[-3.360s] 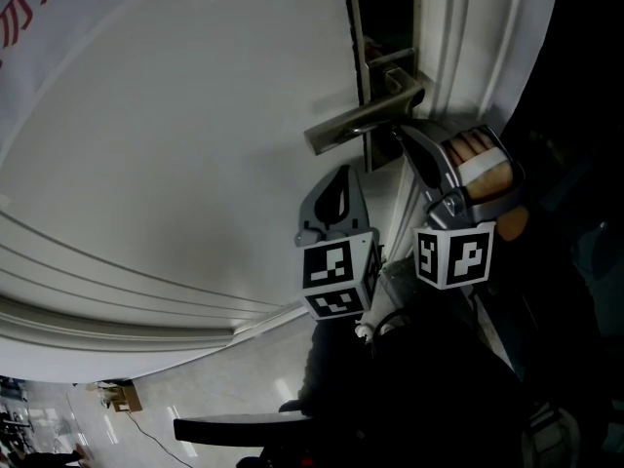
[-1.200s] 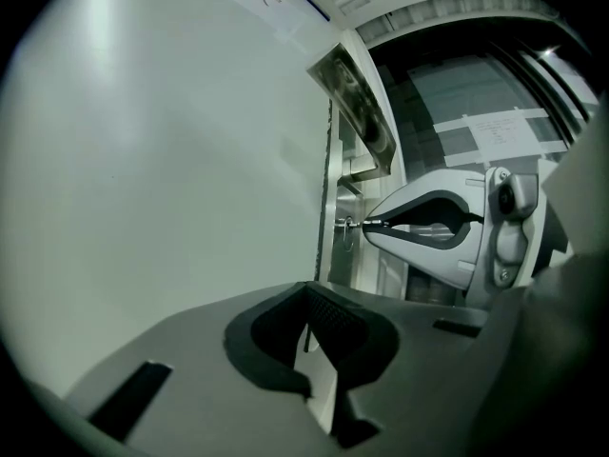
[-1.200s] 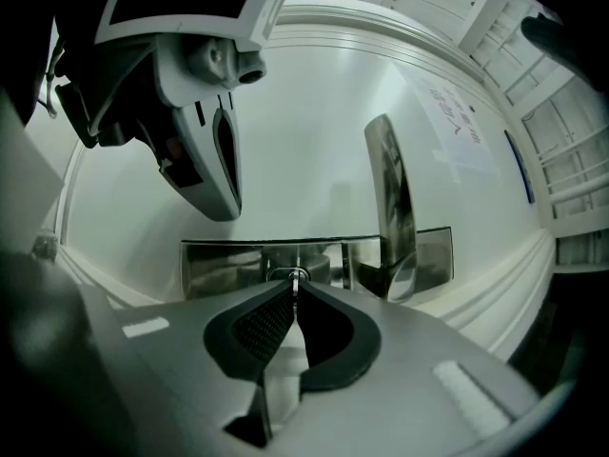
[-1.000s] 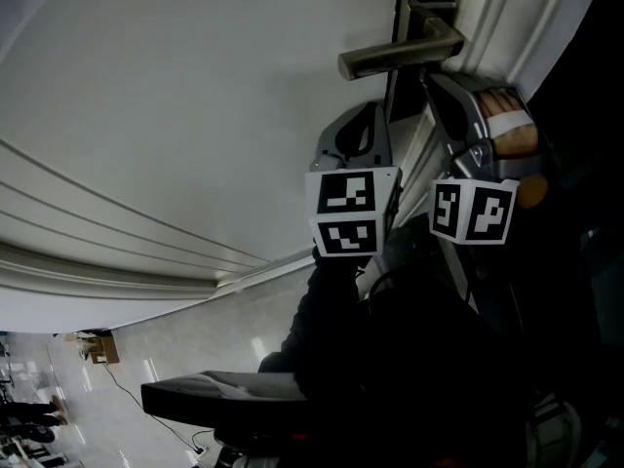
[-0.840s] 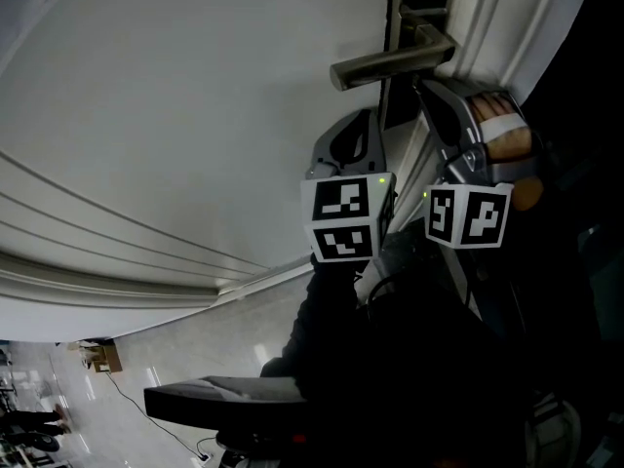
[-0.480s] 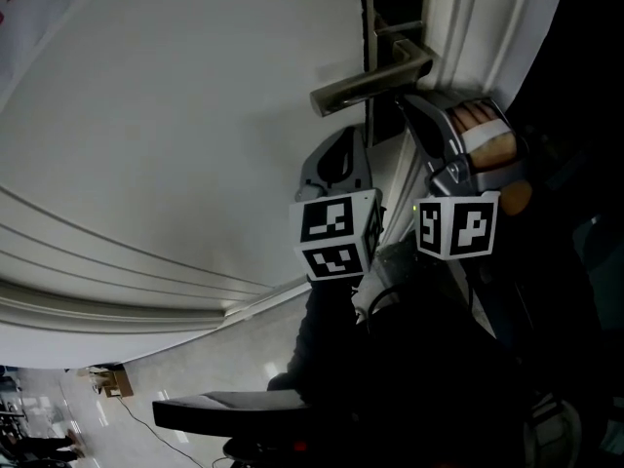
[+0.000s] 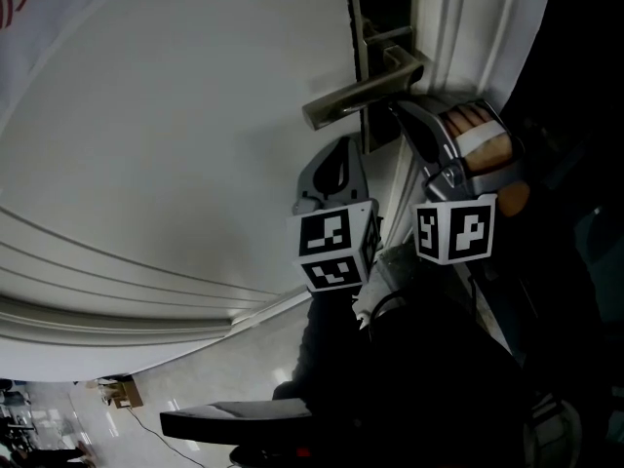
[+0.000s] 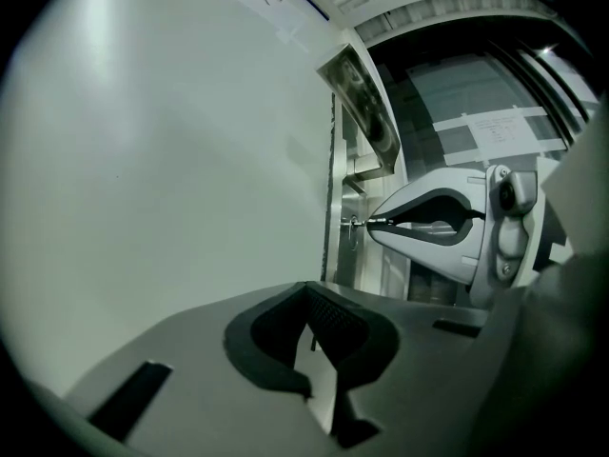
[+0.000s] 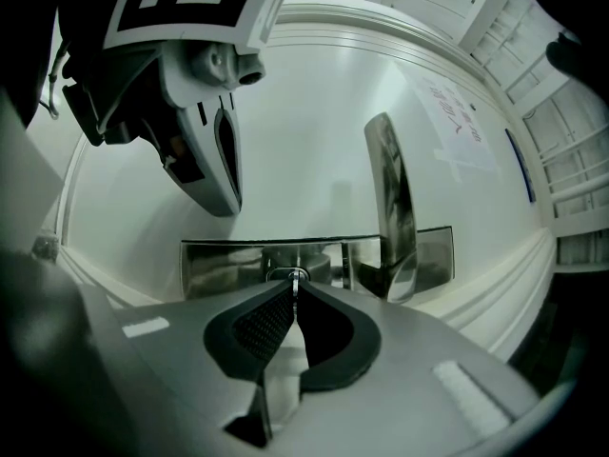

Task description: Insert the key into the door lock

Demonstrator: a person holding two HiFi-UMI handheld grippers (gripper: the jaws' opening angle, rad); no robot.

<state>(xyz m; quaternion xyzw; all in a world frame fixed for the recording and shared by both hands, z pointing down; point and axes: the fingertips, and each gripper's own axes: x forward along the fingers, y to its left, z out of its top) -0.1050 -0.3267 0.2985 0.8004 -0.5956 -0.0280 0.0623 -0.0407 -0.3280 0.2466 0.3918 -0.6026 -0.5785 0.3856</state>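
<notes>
filling the left is the white door (image 7: 175, 144), with raised mouldings across its lower part. just right of it the left gripper (image 7: 339, 154) sits below the lever, close to the door face, apart from the lock; its own view shows its two dark pads pressed together with nothing between them. above it the metal door handle (image 7: 359, 97) sticks out over the door from the lock plate (image 9: 219, 265). on that plate, beside the lever's root, is the round keyhole (image 9: 285, 274). the key (image 9: 295, 288) shows only as a thin metal sliver, nipped between the closed jaws of the right gripper (image 7: 400, 113), its tip at the keyhole; how deep it sits cannot be told. furthest right, a hand (image 7: 483, 154) grips that tool.
</notes>
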